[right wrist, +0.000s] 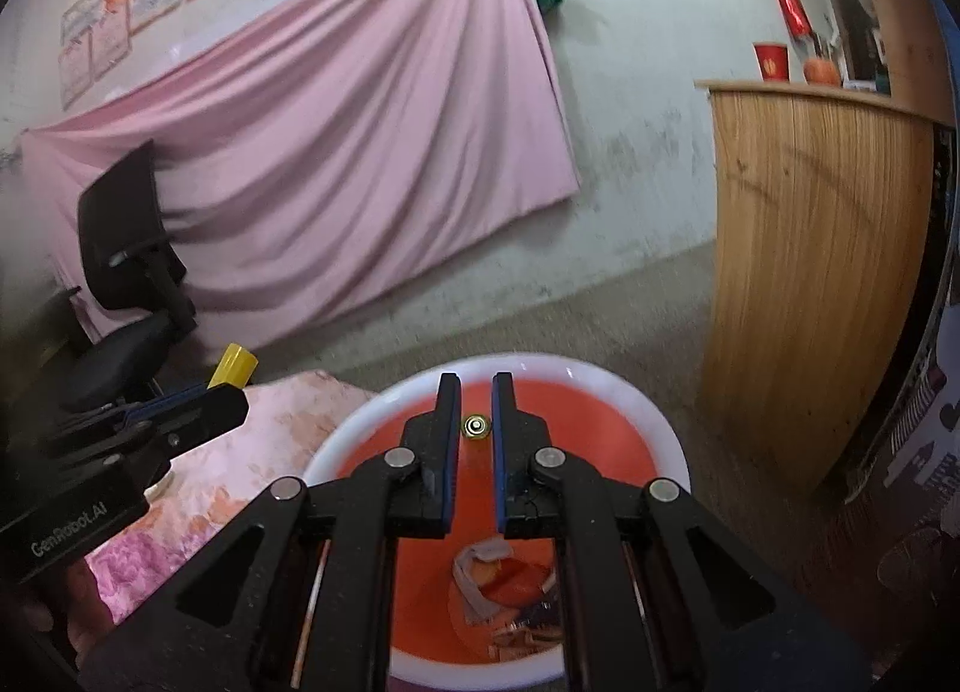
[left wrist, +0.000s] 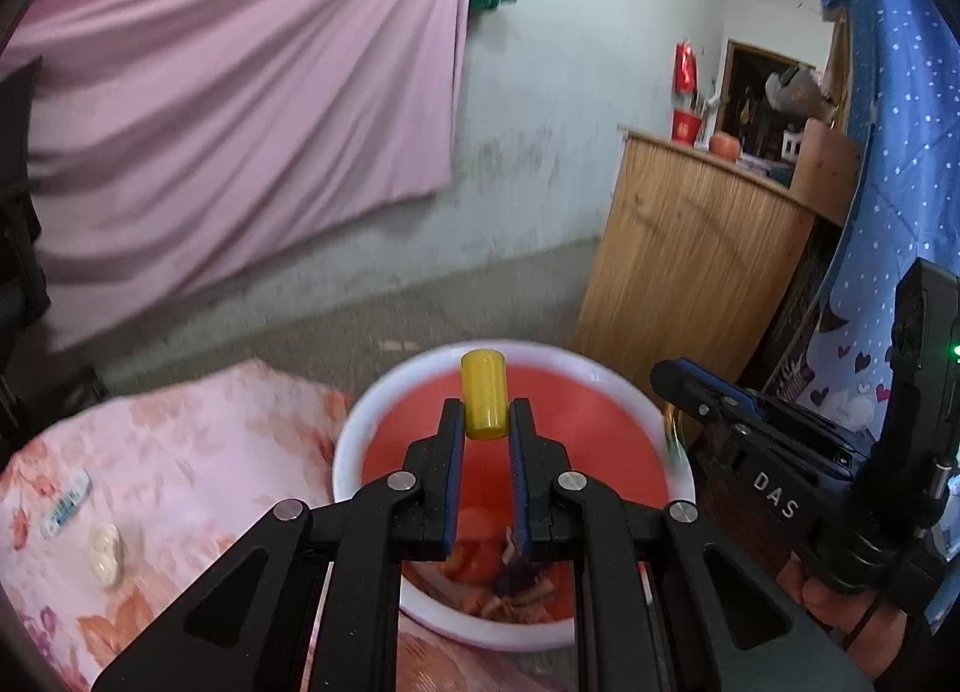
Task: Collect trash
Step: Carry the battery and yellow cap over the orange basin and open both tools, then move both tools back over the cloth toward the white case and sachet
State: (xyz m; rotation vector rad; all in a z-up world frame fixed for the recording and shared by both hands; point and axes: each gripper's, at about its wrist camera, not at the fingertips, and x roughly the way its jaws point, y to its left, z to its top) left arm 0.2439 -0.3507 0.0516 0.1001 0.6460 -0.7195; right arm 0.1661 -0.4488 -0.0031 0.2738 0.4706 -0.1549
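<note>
The left gripper [left wrist: 485, 422] is closed on a yellow cap [left wrist: 483, 401], its lower end pinched between the fingertips, held above the red basin [left wrist: 606, 428] with the white rim. The right gripper [right wrist: 476, 410] also hangs over the basin; a small brass-coloured round piece [right wrist: 476, 426] sits in the narrow gap between its fingers, though whether they press it or it is simply seen between them cannot be told. Scraps [right wrist: 510, 578] lie on the basin's bottom, partly hidden by the gripper bodies and too blurred to identify. On the floral-clothed tabletop [left wrist: 198, 452] beside the basin lie a pale lump [left wrist: 105, 554] and a small wrapper [left wrist: 66, 503].
</note>
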